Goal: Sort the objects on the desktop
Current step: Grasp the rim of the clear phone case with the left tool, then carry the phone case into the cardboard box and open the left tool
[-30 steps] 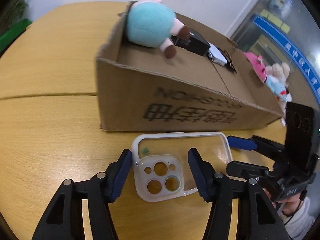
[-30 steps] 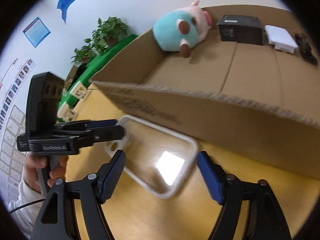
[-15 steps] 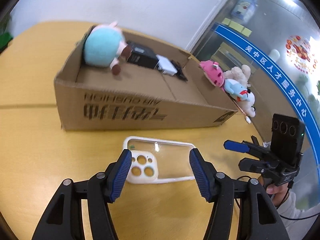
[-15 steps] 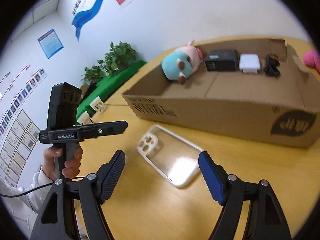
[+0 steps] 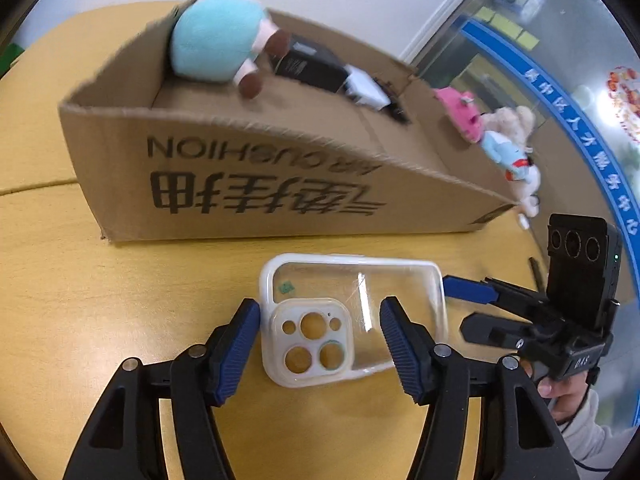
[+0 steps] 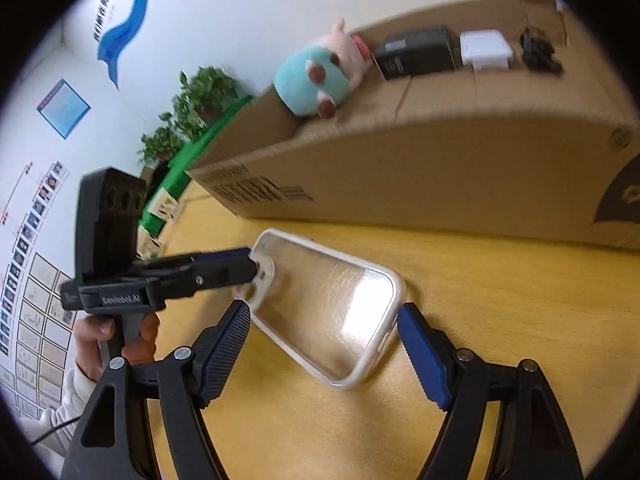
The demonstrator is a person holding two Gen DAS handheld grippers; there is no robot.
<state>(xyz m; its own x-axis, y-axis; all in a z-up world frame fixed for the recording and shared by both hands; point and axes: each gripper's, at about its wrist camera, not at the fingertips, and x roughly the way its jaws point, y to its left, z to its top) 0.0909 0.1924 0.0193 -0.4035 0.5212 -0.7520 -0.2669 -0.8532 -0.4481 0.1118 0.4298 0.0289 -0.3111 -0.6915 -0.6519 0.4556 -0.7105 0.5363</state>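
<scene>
Two grippers, both trained on one clear phone case (image 5: 352, 316) lying flat on the yellow wooden table (image 5: 100, 300), just in front of the cardboard box (image 5: 248, 184).

Your left gripper (image 5: 320, 340): tongs spread wide, blue pads either side of the case's camera-cutout end. The left pad (image 5: 240, 344) sits right at the case's white rim; contact cannot be judged. The right pad (image 5: 400, 344) overlaps the clear back panel in this view. Not clamped.

Your right gripper (image 6: 324, 340): tongs also apart, straddling the opposite end of the case (image 6: 324, 304). Both pads stand clear of the rim, the right-hand one (image 6: 420, 356) close to the rounded corner. From the left wrist view, the same gripper (image 5: 476, 308) comes in low from the right side, one blue tip near the case's far short edge.

From the right wrist view, the left gripper (image 6: 236, 266) reaches in level with the table, its fingertips at the cutout end of the case.

Inside the box: teal-and-pink plush toy (image 5: 220, 48) in one corner, then a black box (image 5: 312, 66), a white block (image 5: 366, 88) and a small dark item (image 6: 538, 50), all along the far wall. More soft toys (image 5: 508, 144) sit beyond the box's right end.
</scene>
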